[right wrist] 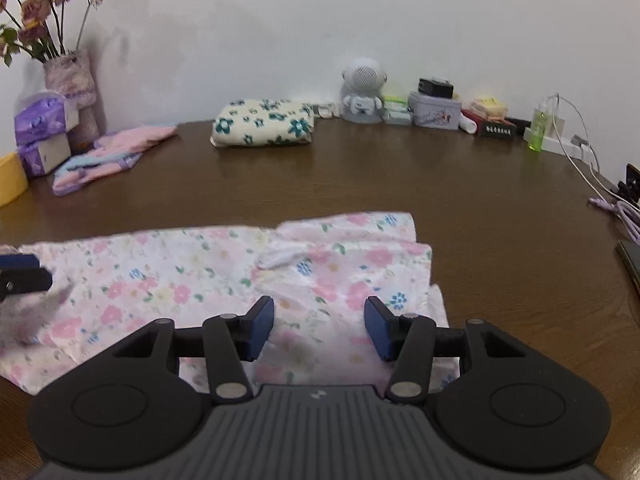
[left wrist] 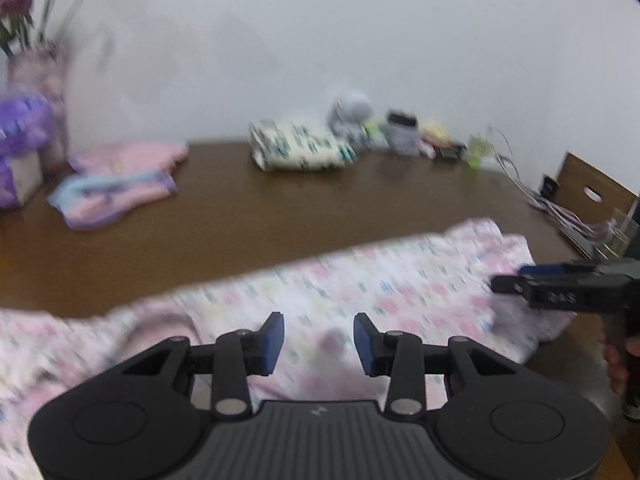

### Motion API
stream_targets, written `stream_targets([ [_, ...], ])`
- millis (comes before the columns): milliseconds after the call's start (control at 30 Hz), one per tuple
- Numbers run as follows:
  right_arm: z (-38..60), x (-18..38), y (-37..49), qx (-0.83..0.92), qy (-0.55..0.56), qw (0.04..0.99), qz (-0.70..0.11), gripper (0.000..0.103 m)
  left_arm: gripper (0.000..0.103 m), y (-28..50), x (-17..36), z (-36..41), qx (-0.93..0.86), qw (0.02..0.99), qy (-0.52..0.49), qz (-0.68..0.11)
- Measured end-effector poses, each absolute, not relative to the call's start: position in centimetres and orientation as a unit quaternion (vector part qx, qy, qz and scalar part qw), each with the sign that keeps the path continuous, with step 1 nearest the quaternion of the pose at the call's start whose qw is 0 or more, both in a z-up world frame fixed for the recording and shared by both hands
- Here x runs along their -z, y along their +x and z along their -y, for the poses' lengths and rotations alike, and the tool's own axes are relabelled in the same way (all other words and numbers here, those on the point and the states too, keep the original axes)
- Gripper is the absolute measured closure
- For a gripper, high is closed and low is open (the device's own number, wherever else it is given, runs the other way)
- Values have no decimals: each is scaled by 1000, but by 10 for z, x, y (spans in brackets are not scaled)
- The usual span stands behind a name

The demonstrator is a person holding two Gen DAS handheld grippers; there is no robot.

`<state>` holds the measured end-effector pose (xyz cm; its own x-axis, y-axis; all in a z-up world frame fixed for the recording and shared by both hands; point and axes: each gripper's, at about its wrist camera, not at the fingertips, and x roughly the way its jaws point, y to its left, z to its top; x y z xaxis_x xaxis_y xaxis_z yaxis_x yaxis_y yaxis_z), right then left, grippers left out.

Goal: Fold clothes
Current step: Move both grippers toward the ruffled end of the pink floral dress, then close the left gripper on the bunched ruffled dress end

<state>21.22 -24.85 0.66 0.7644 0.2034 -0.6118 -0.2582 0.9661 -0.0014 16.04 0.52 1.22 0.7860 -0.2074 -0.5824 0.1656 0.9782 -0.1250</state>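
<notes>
A pink floral garment (right wrist: pixel 208 276) lies spread on the brown table (right wrist: pixel 480 208) near the front edge, its right part folded over itself. It also shows in the blurred left wrist view (left wrist: pixel 320 292). My left gripper (left wrist: pixel 319 342) is open above the garment's left part, holding nothing. My right gripper (right wrist: pixel 319 328) is open above the folded right part, holding nothing. Each gripper shows at the edge of the other's view: the right gripper (left wrist: pixel 520 282) and the left gripper (right wrist: pixel 24 272).
A folded cream floral cloth (right wrist: pixel 262 122) and a pink and blue folded pile (right wrist: pixel 108 152) lie at the back. A vase of flowers (right wrist: pixel 72 92), tissue packs (right wrist: pixel 40 136), a robot figure (right wrist: pixel 362 90), a tin (right wrist: pixel 434 110), a green bottle (right wrist: pixel 538 130) and cables (right wrist: pixel 616 208) line the edges.
</notes>
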Motion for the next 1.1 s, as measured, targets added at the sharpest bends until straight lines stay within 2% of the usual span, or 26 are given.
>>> stream_targets([
  [267,246,-5,206,-118,-41,942,-312,52,64,159,-6,2,107,939,-27,-326],
  [300,245,-8,201,-119,-39,944,-304,52,61,157,-8,1,105,941,-30,-321],
  [367,242,-14,189,-130,-32,948,-288,49,46,152,-13,-1,93,949,-28,-301],
  [433,235,-19,178,-147,-26,950,-274,44,25,147,-17,-3,80,956,-27,-282],
  [567,215,-26,158,-181,-22,951,-250,34,17,134,-34,-18,76,960,-63,-263],
  [633,205,-27,151,-201,-17,948,-244,30,8,121,-43,-33,77,959,-95,-254],
  [867,174,-26,138,-245,-33,938,-244,25,4,70,-58,-120,-23,965,-134,-224],
  [1100,144,-22,126,-284,-43,927,-241,20,5,64,-41,-189,-87,936,-215,-265],
])
